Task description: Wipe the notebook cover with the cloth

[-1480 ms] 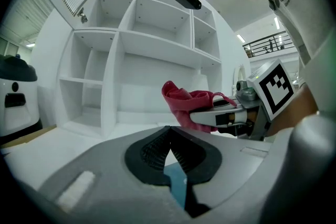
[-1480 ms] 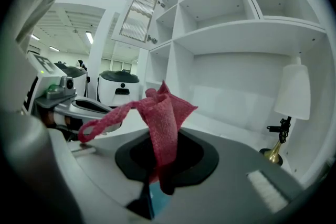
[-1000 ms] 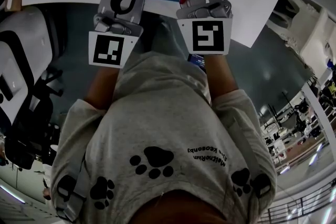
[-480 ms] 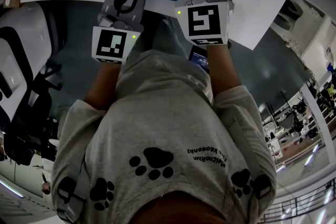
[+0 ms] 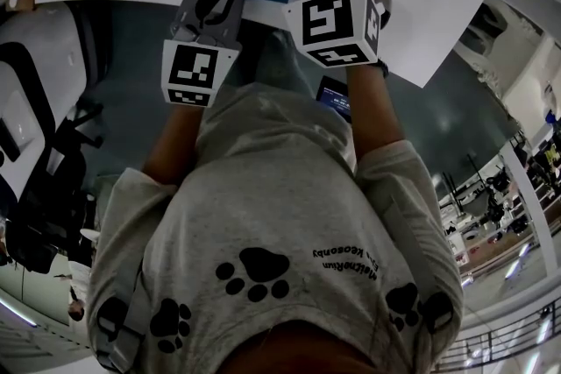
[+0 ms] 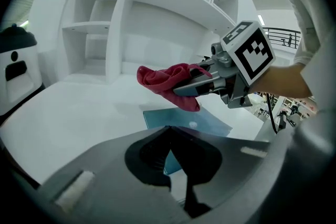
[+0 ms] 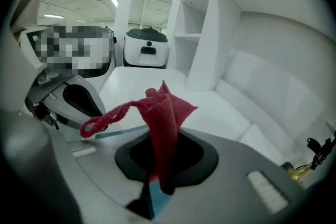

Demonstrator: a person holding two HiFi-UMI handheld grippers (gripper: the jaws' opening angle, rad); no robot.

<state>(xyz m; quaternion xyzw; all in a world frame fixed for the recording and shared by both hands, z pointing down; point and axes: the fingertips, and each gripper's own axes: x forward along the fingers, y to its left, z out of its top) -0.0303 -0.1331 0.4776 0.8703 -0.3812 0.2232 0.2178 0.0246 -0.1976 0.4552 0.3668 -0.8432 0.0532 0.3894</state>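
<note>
The right tool (image 7: 157,183) pinched the cloth (image 7: 165,113) above the notebook (image 6: 199,120) by the desk's (image 6: 79,113) near edge. The left tool (image 6: 176,186) was pressed together, empty.

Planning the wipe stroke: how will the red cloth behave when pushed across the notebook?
Probably floppy: the red cloth folds and droops from the right tool. Likely light, since a small pinch holds it. It may bunch rather than spread.
</note>
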